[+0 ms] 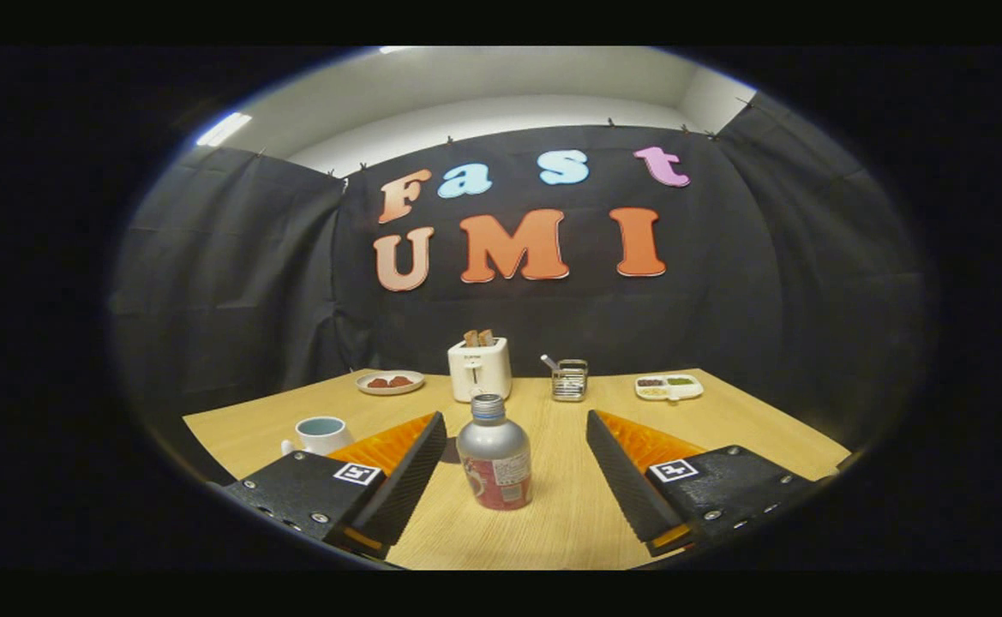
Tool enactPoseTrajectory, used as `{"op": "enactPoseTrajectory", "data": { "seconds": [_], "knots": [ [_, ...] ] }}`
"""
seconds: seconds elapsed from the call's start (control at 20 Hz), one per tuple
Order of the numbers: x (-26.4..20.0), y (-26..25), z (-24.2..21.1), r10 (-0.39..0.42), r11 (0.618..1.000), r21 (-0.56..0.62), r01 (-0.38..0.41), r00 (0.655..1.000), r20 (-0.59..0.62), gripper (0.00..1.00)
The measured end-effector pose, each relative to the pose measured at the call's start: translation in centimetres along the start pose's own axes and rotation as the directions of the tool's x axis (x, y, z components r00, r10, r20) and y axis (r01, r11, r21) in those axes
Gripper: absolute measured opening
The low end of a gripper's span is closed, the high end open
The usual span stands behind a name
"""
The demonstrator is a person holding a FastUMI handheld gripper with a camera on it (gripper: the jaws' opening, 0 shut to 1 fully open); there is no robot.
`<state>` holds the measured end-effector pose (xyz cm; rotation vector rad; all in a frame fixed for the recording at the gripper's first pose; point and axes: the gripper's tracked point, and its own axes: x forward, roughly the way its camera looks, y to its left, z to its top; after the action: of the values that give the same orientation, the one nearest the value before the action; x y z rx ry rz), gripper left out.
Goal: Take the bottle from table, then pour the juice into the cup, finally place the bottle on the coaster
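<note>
We judge the task barely begun. The bottle (494, 454) stands upright on the tabletop (569, 514), cap on, between the two fingers of our hand-held gripper (516, 458) but touching neither; the fingers are spread wide, with a clear gap on each side, and hold nothing. The cup (321, 434) sits at about ten o'clock from the bottle, just beyond our left finger, so pouring is not yet started. We cannot make out a coaster for certain; a dark patch peeks out beside the left finger, too hidden to name. At twelve o'clock, well beyond the bottle, stands a toaster (479, 368). Everything remains: closing on the bottle, lifting, pouring, setting down.
</note>
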<state>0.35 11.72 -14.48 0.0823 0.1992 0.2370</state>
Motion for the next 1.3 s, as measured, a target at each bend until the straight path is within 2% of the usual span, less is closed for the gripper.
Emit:
{"op": "enactPoseTrajectory", "data": {
  "seconds": [0.35, 0.9, 1.0, 1.05, 1.15, 1.3],
  "knots": [
    [2.5, 1.4, -4.4, 0.043, 0.999, -0.002, -0.043, 0.998, -0.051, 0.98],
    [6.1, 1.9, -10.2, 0.038, 0.999, 0.034, -0.032, 0.986, -0.163, 0.98],
    [6.5, 1.4, -10.7, 0.013, 1.000, 0.029, -0.009, 0.985, -0.170, 0.94],
    [6.6, 1.1, -10.8, 0.002, 1.000, 0.028, 0.003, 0.985, -0.173, 0.88],
    [7.0, 1.2, -10.7, -0.007, 1.000, 0.023, 0.012, 0.984, -0.181, 0.80],
    [7.1, 2.0, -10.5, -0.003, 1.000, -0.013, 0.000, 0.980, -0.200, 0.77]
  ]
}}
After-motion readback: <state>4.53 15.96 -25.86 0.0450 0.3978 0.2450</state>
